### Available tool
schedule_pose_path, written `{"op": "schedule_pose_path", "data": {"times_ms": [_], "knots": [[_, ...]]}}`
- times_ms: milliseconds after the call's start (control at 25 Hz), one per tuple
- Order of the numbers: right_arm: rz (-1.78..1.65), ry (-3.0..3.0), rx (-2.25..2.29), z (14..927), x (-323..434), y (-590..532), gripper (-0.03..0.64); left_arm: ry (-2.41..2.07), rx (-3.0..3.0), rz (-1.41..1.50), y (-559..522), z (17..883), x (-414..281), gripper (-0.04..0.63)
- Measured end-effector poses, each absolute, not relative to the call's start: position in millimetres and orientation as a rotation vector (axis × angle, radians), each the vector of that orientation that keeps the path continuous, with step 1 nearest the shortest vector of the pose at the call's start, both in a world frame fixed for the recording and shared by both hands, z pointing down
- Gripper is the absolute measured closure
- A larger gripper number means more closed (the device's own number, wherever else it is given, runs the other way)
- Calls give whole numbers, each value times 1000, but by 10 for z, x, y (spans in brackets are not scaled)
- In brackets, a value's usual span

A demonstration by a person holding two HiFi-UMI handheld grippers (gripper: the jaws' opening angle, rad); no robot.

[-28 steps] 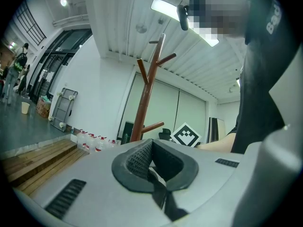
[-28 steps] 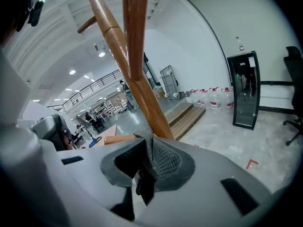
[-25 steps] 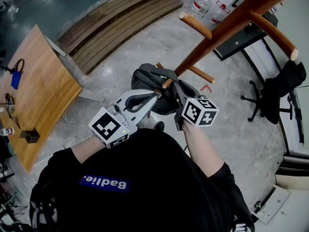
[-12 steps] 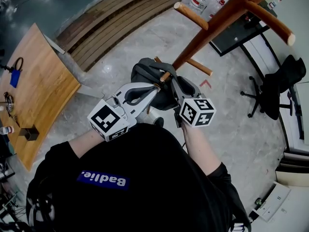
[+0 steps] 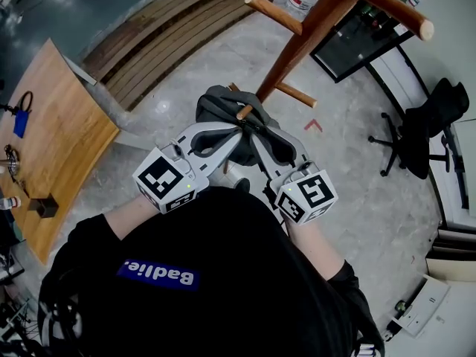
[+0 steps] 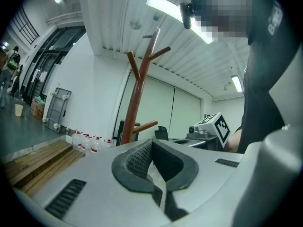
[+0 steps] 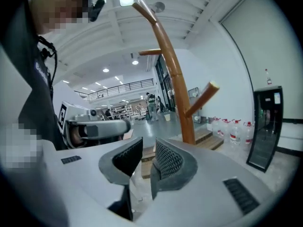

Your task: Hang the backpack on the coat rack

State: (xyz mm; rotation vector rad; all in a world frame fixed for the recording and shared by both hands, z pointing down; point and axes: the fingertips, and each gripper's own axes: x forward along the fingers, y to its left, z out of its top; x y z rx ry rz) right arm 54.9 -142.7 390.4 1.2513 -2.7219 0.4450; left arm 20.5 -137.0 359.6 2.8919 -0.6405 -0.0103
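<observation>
one coat rack (image 5: 309, 32) was seen, a slanting wooden trunk from which four pegs were counted in the head view. one backpack (image 5: 219, 108) was seen, dark grey and slumped. it was found at the lowest peg (image 5: 244, 111), close against the trunk and clear of the floor, with the peg's pale end poking out above its folds. it was judged to be hung there already, though whether its loop was fully seated on the peg could not be told. the backpack was judged to be soft and limp, likely to sag and swing rather than keep a shape, not fragile, and not slippery, given its fabric. its weight could not be read, but by its collapsed look it was thought fairly light. the top loop or a shoulder strap was judged the best place to take hold, since the body would only bunch up under a pinch. two grippers were counted, both held just beside the backpack. the left gripper (image 6: 151, 143) was seen with its pads pressed together at the tips and nothing caught between them. the right gripper (image 7: 148, 148) was seen with its jaws a little spread, with only floor showing in the gap.
</observation>
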Motion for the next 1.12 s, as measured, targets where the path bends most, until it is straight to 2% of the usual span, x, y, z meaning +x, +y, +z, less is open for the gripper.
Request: {"op": "schedule_pose_path", "data": {"times_ms": [80, 280, 1120], "knots": [[344, -2778, 1206, 3746, 480, -1357, 529, -640, 2894, -11, -1362, 3581, 220, 588], [200, -2858, 1167, 3617, 417, -1258, 611, -648, 2894, -1, -1344, 3578, 240, 588], [226, -2885, 1142, 3680, 369, -1195, 614, -681, 2891, 26, -1260, 3618, 203, 588]]}}
